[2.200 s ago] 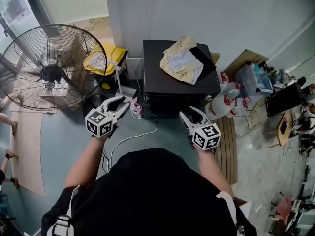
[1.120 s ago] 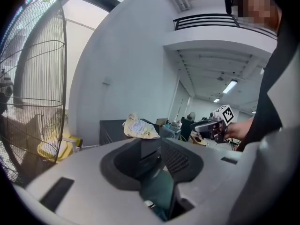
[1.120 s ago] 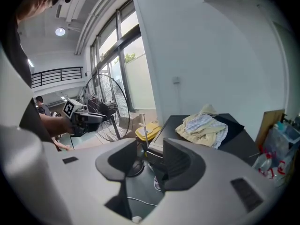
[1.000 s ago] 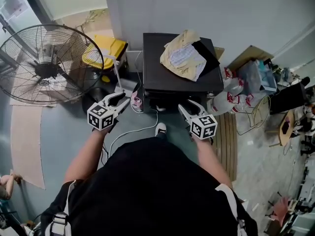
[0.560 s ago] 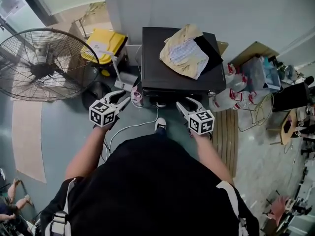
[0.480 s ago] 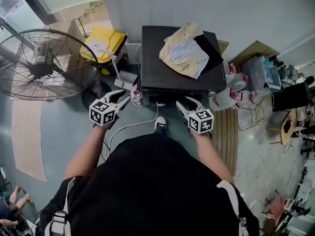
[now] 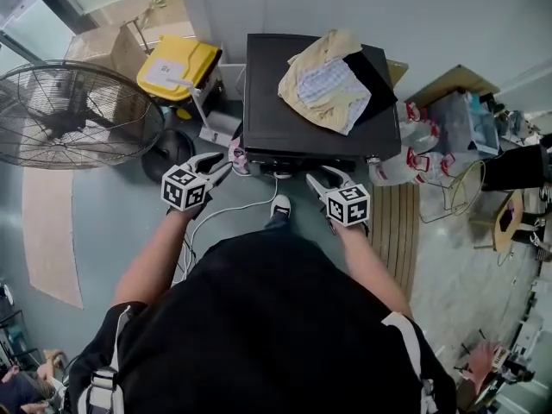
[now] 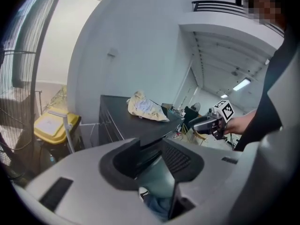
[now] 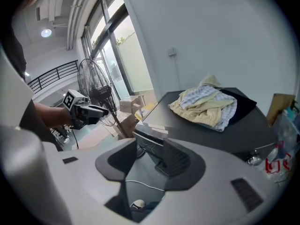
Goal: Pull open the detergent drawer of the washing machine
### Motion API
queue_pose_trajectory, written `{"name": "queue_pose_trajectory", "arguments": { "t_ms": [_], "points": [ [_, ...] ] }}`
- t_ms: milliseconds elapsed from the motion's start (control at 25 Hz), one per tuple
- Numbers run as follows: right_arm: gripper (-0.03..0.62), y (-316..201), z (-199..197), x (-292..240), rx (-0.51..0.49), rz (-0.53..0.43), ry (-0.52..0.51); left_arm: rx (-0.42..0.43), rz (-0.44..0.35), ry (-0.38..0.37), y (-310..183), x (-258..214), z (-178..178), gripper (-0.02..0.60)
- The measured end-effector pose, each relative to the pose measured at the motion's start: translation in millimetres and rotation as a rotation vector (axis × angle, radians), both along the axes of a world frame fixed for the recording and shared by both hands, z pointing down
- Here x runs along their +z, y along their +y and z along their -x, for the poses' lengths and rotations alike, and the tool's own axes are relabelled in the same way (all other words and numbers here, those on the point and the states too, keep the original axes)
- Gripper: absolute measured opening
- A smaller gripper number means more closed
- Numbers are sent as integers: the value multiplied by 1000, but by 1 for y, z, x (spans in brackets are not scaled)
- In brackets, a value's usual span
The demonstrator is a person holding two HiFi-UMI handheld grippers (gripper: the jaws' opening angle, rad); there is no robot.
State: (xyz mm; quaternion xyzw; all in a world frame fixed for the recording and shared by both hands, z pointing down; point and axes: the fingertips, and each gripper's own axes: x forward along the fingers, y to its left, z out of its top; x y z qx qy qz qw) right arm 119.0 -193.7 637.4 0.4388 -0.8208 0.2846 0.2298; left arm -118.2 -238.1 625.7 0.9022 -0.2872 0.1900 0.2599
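Note:
The black washing machine (image 7: 285, 115) stands against the wall with a heap of yellow and checked clothes (image 7: 326, 78) on its lid. In the right gripper view its upper front corner (image 9: 150, 131) shows a pale strip; the drawer's outline is not clear. My left gripper (image 7: 216, 167) hovers off the machine's front left corner. Its jaws are opening, with nothing between them (image 8: 152, 156). Before the front right part, my right gripper (image 7: 320, 179) stands open and empty (image 9: 150, 161). Neither one touches the machine.
A large floor fan (image 7: 69, 115) and a yellow bin (image 7: 177, 63) stand to the left. A white cable (image 7: 233, 210) trails on the floor before the machine. Bags and bottles (image 7: 423, 141) crowd the right side, next to wooden slats (image 7: 397, 231). My shoe (image 7: 278, 205) is close to the machine.
Both grippers have sunk and come closer to the machine's front. The right one now sits just under the front edge in the head view.

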Motion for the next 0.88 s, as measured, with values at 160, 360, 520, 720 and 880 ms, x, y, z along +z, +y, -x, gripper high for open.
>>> {"name": "queue_pose_trajectory", "arguments": {
  "t_ms": [160,360,520,720,880],
  "points": [
    [179,-5,-4,16,-14,29,5,-14,31,2,-8,13,-6,152],
    [179,-14,-7,36,-30,61,6,-10,63,-25,-13,34,-13,152],
    [179,-19,-7,51,-40,90,10,-3,99,-40,-12,50,-20,152],
    [179,-25,-7,66,-52,125,5,3,131,-58,-16,66,-26,152],
    [179,-30,-5,79,-69,141,12,13,152,-73,-20,79,-29,152]
  ]
}}
